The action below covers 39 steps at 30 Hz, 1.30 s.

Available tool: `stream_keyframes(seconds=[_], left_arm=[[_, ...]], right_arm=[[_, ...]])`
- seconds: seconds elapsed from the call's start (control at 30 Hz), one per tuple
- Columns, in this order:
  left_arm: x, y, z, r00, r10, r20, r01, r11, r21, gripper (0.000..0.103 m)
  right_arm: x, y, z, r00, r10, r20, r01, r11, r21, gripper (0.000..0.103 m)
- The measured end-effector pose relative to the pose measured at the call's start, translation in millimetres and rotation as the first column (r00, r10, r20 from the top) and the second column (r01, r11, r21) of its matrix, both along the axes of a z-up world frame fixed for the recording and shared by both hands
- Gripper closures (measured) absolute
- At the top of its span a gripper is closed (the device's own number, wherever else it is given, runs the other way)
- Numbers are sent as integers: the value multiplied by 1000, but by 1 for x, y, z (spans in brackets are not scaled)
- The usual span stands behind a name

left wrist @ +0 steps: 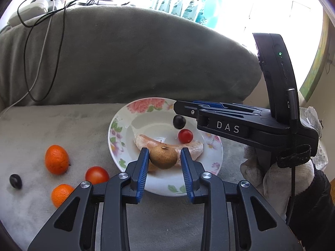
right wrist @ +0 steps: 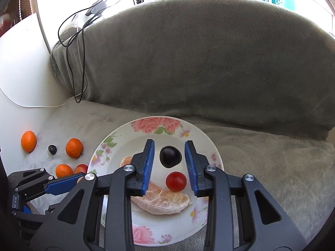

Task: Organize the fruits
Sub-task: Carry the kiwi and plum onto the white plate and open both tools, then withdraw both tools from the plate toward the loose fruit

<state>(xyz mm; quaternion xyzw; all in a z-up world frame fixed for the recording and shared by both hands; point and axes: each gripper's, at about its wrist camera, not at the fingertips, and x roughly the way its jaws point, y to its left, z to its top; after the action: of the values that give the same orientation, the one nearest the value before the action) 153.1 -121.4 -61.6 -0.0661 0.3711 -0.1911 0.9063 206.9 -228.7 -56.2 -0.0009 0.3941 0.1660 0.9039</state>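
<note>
A floral white plate (left wrist: 117,142) (right wrist: 209,144) sits on the grey sofa seat. It holds a peeled citrus segment (left wrist: 194,148) (right wrist: 163,202), a cherry tomato (left wrist: 185,136) (right wrist: 175,181) and a dark grape (left wrist: 179,122) (right wrist: 170,156). My left gripper (left wrist: 163,156) is open over the plate's near side, a brown round fruit (left wrist: 163,156) between its fingers with gaps on both sides. My right gripper (right wrist: 170,165) (left wrist: 178,105) is open above the plate, the dark grape between its fingers untouched.
Left of the plate lie two oranges (left wrist: 56,159) (left wrist: 61,194), a tomato (left wrist: 96,175) and a dark grape (left wrist: 15,181); the right wrist view shows a third orange (right wrist: 28,141). The sofa backrest (left wrist: 125,58) rises behind, with cables (left wrist: 41,41) draped over it.
</note>
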Motion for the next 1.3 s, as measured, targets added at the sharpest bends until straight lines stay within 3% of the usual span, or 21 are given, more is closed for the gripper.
stream_keyframes(seconds=[0.13, 0.2, 0.4, 0.83, 1.1, 1.3], left_arm=[[-3, 1, 3, 1000, -1, 7, 1, 1000, -2, 58], [-5, 1, 5, 1000, -3, 11, 3, 1000, -2, 49], [-18, 7, 14, 999, 8, 39, -8, 1000, 0, 23], [-34, 18, 25, 998, 14, 67, -14, 1000, -7, 22], [-60, 51, 45, 991, 79, 104, -74, 996, -48, 22], [-76, 79, 61, 981, 134, 139, -130, 991, -36, 22]], right_arm=[[-1, 0, 3, 1000, -4, 13, 5, 1000, -7, 37], [-3, 0, 3, 1000, -9, 20, 9, 1000, -16, 24], [-5, 1, 6, 1000, -12, 26, 13, 1000, -27, 10], [-21, 2, 21, 998, -25, 60, 26, 1000, -14, 8], [-39, 10, 38, 995, -7, 102, 7, 1000, 1, 8], [-57, 25, 55, 990, 26, 142, -25, 1000, -6, 8]])
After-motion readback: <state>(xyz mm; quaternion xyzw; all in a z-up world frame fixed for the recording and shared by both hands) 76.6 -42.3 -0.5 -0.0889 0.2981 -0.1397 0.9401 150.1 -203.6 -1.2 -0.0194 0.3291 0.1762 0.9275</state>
